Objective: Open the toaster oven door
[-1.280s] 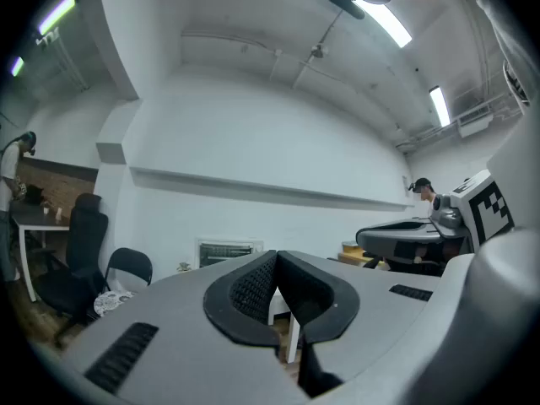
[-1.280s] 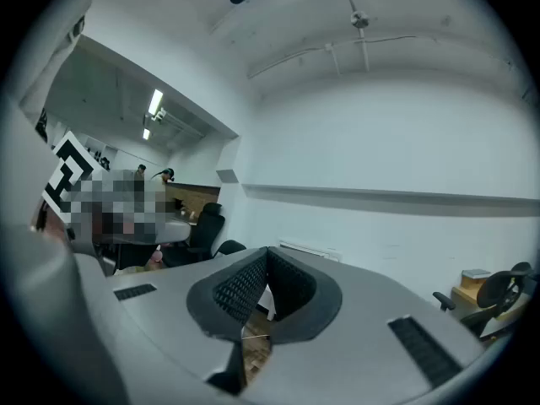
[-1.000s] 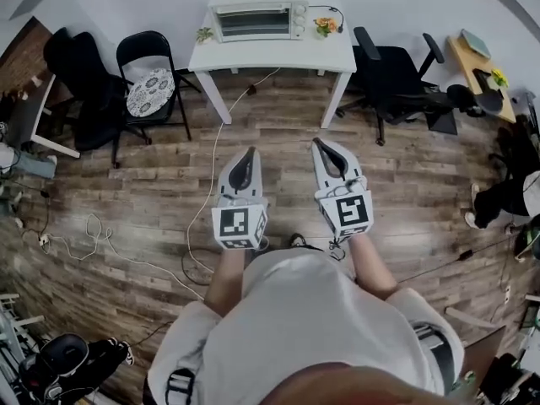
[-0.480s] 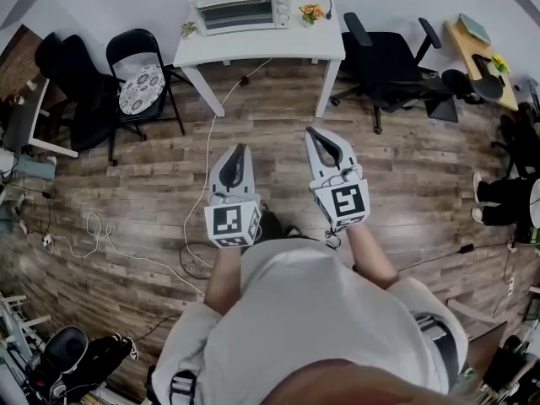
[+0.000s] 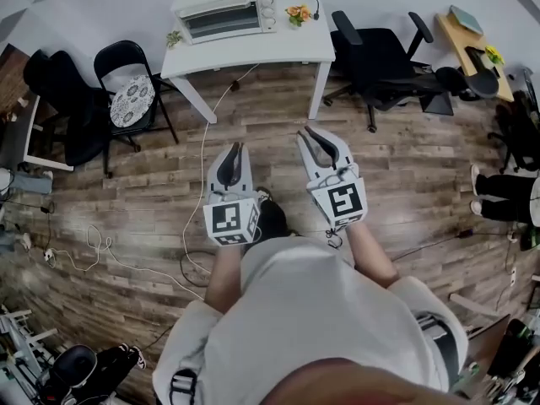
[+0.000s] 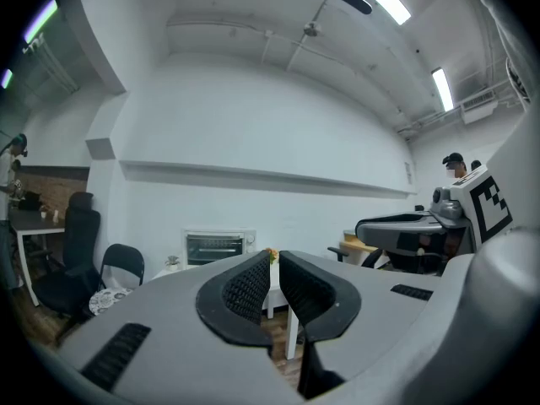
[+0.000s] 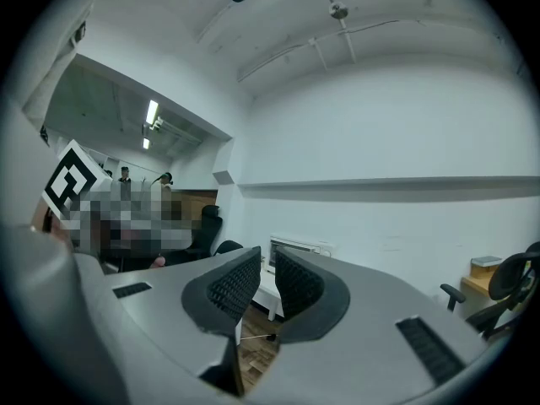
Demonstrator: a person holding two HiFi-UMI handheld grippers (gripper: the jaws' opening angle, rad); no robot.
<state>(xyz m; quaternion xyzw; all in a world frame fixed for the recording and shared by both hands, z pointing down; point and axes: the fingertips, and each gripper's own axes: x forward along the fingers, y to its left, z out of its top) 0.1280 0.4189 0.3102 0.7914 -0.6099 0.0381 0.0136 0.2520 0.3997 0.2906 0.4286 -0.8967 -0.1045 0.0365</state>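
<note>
Table (image 5: 253,54): toaster oven (image 5: 224,17) far | left hand-held gripper (image 5: 236,146) closed | right hand-held gripper (image 5: 305,131) opening, empty

White wall (image 5: 101,7) up top, and against it stands the white tabletop (image 5: 253,53). Just left of the tabletop sits a black folding chair (image 5: 126,91) with a patterned cushion. Just right is a black office chair (image 5: 380,66), with a wooden desk (image 5: 468,36) beyond. Wood-plank floor (image 5: 405,184) spreads below the tabletop, and a strip light (image 6: 440,87) glows overhead.
</note>
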